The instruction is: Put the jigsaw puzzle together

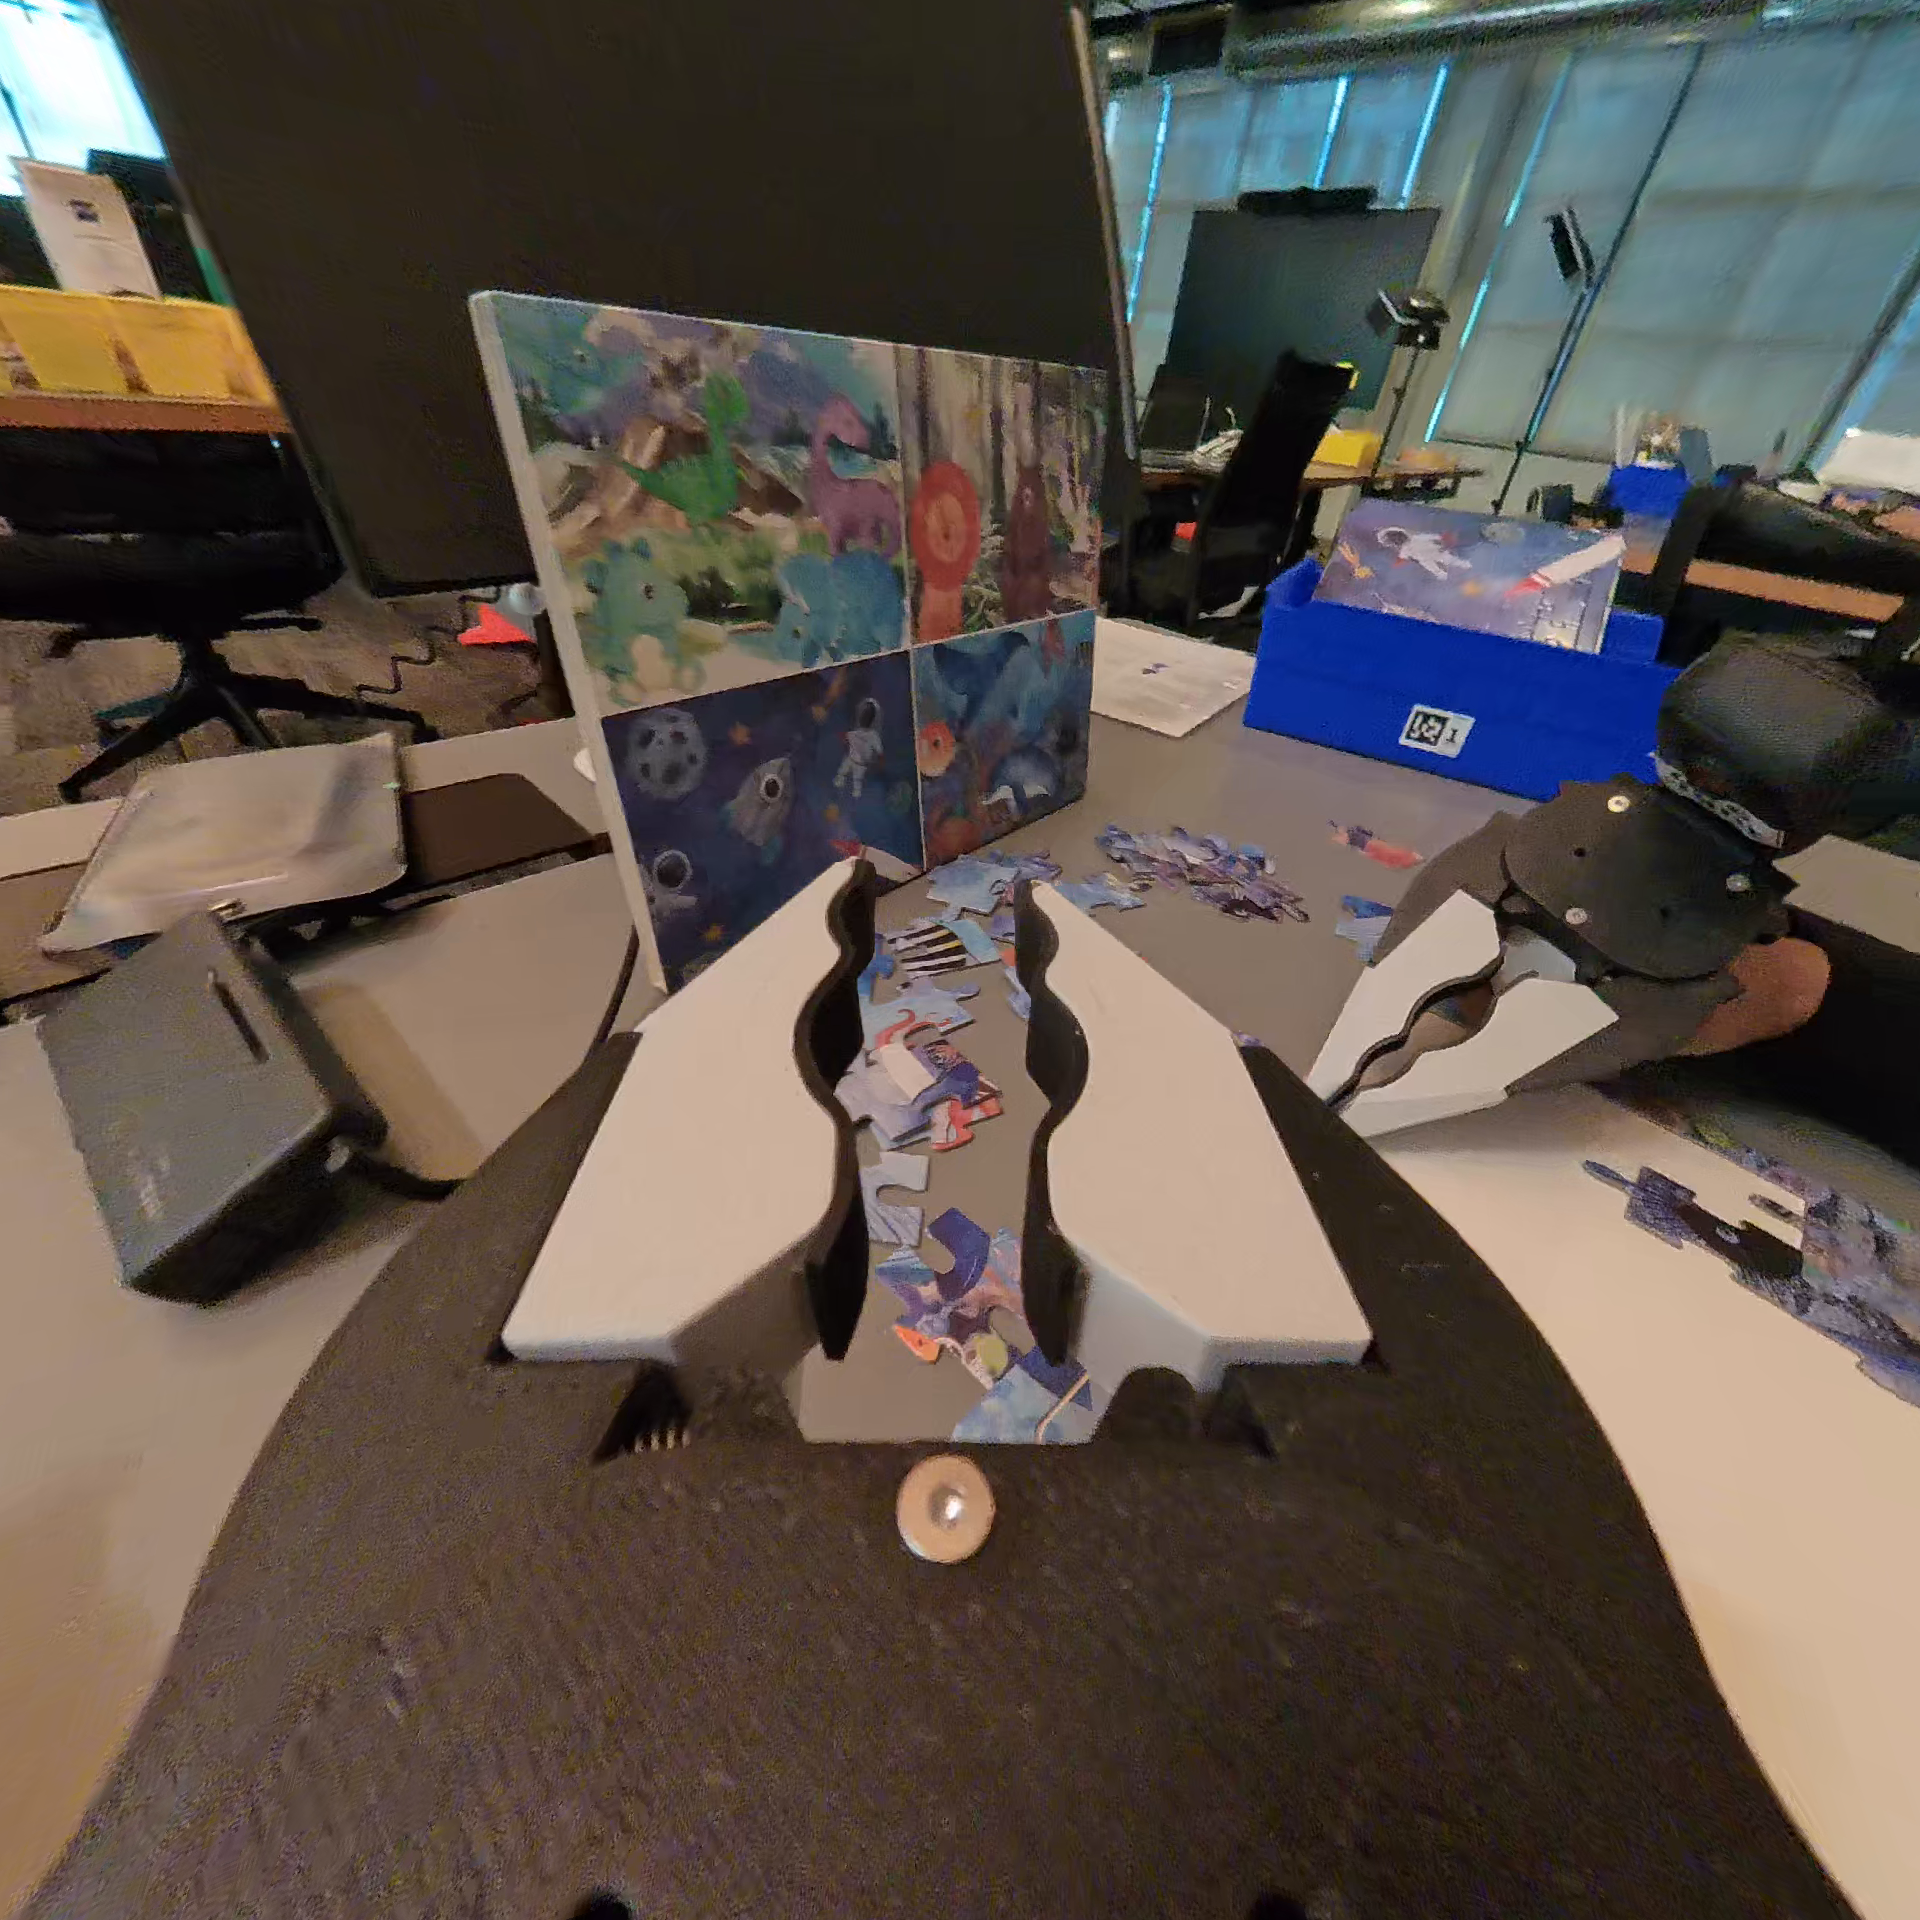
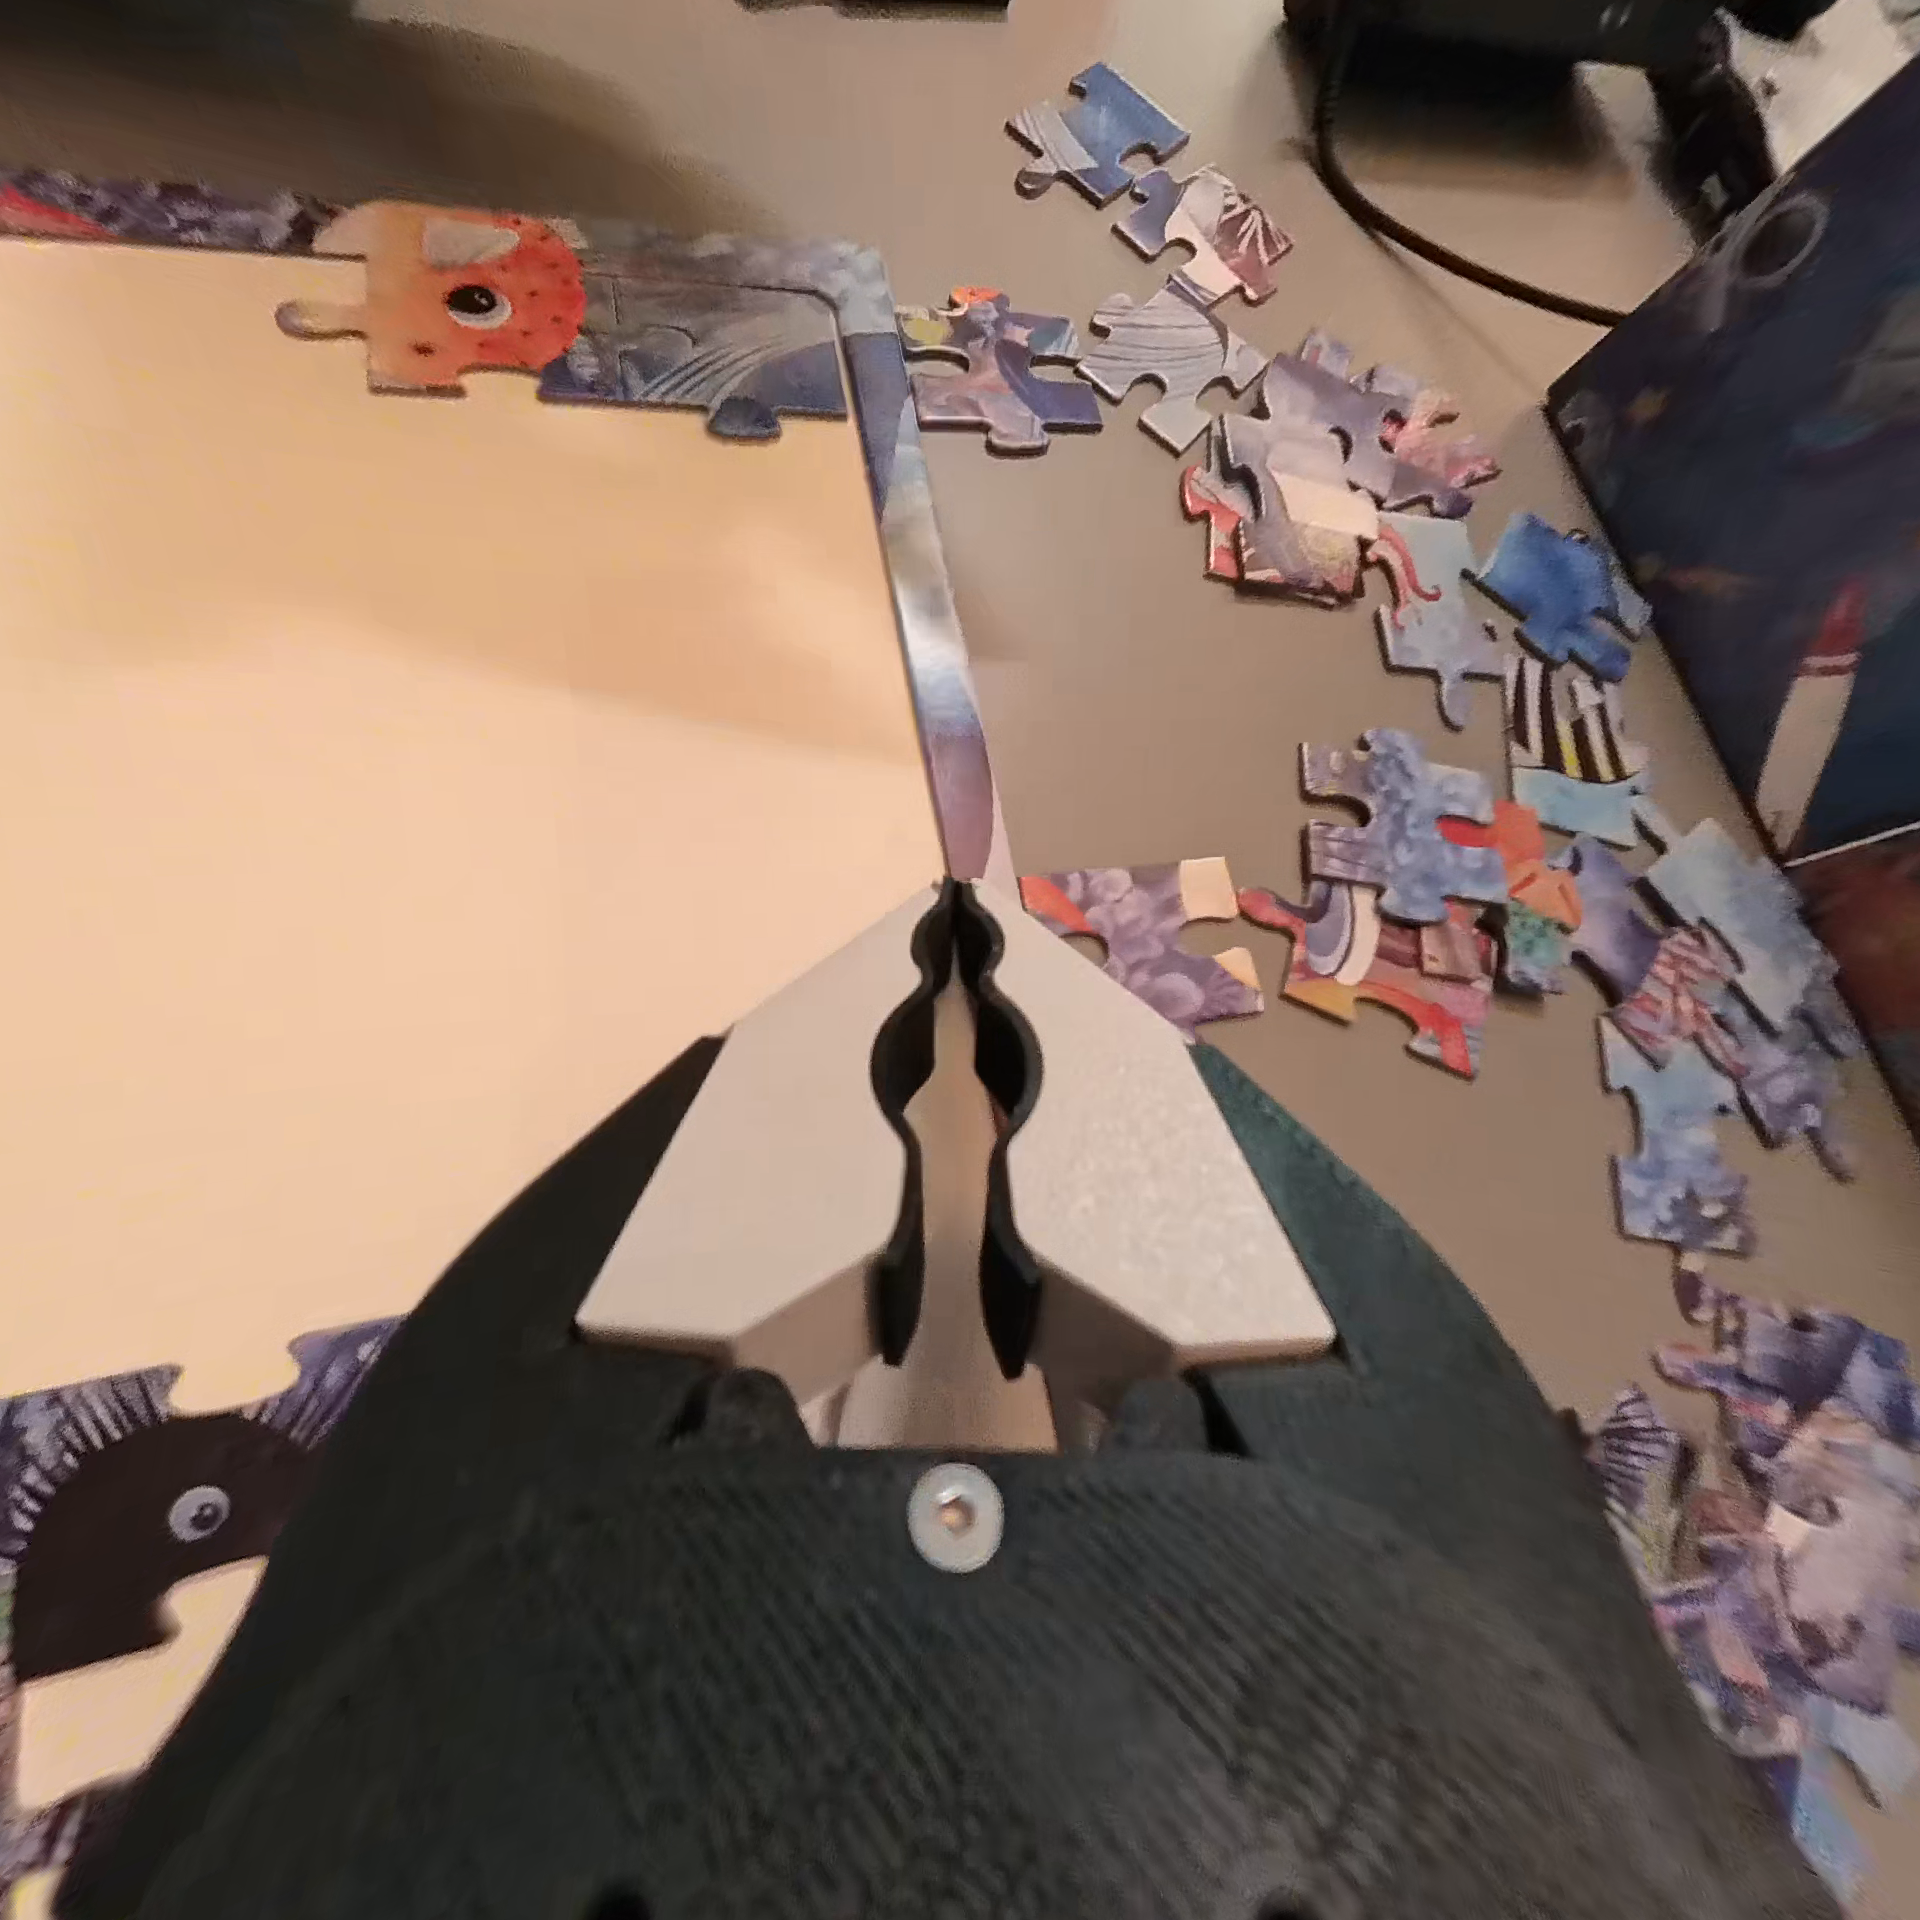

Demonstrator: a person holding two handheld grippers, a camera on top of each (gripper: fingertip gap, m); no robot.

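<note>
My left gripper (image 1: 943, 883) is open and hovers over loose puzzle pieces (image 1: 925, 1081) on the grey table; nothing touches its pads. The pale puzzle board (image 2: 416, 727) lies to the right, with an orange fish piece (image 2: 478, 301) joined along its far border and a black fish piece (image 2: 135, 1507) at its near corner. My right gripper (image 2: 956, 891) is shut, its tips pinched on the board's blue edge strip (image 2: 935, 644). It also shows in the left wrist view (image 1: 1335, 1096), tips down on the board (image 1: 1558, 1299). More loose pieces (image 2: 1382, 935) lie right of the board.
The puzzle box (image 1: 790, 582) stands upright behind the pieces, also seen in the right wrist view (image 2: 1766, 520). A further heap of pieces (image 1: 1205, 873) lies behind. A blue bin (image 1: 1455, 686) stands far right. A dark device (image 1: 197, 1101) and a silver bag (image 1: 239, 831) lie left. The left gripper's tips are roughly 20 cm from the right gripper's. The dark device (image 1: 197, 1101) is about 20 cm from my left fingertips and 35 cm from my right.
</note>
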